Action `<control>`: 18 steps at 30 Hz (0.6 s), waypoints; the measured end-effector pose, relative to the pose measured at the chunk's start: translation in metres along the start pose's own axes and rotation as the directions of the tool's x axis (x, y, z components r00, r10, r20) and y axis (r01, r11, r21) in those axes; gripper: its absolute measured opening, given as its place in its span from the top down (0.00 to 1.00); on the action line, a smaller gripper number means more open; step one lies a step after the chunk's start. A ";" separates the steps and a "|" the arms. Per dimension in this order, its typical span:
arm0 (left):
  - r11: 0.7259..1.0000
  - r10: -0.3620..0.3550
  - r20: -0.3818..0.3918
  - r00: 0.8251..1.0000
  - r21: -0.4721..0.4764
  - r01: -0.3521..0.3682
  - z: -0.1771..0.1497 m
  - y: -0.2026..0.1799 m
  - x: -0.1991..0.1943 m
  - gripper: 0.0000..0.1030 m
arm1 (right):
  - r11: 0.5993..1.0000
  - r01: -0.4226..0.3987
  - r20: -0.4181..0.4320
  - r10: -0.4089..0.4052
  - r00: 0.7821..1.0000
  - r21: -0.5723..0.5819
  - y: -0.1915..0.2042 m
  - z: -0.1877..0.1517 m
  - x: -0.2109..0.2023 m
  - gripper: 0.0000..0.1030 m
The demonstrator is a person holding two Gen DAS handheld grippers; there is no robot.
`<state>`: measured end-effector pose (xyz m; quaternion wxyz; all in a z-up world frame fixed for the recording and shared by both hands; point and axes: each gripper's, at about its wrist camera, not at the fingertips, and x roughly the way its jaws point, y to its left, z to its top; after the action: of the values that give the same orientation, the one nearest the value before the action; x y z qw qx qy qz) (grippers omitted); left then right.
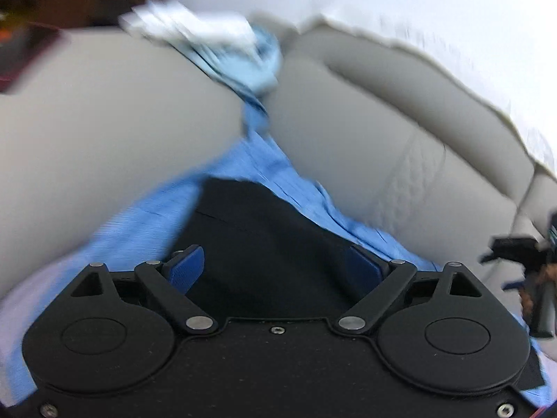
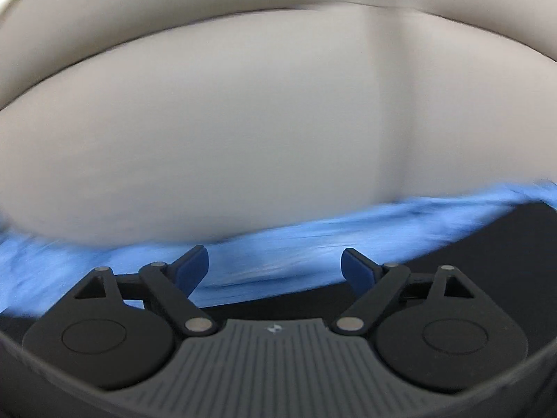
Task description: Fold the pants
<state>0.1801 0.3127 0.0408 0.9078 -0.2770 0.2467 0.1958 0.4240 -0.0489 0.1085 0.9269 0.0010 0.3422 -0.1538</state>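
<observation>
grey sofa cushions (image 1: 115, 132) carry a blue cloth (image 1: 250, 163) with black pants (image 1: 257, 237) lying on it; left gripper (image 1: 278, 264) and right gripper (image 2: 275, 261) hover spread wide, gripping nothing.

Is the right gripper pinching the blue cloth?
No, the right gripper has its jaws wide apart with nothing pressed between them; the blue cloth lies beyond them.
</observation>
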 end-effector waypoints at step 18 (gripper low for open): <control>0.927 0.374 -0.225 0.900 0.064 -0.370 0.050 -0.051 0.241 0.09 | 0.907 0.323 -0.155 -0.290 0.945 0.270 -0.233 0.017 0.101 0.04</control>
<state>0.4151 0.3554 -0.0361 0.8212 -0.2369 0.4016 0.3291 0.4406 -0.3009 0.0815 0.8604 0.0925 0.3626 -0.3459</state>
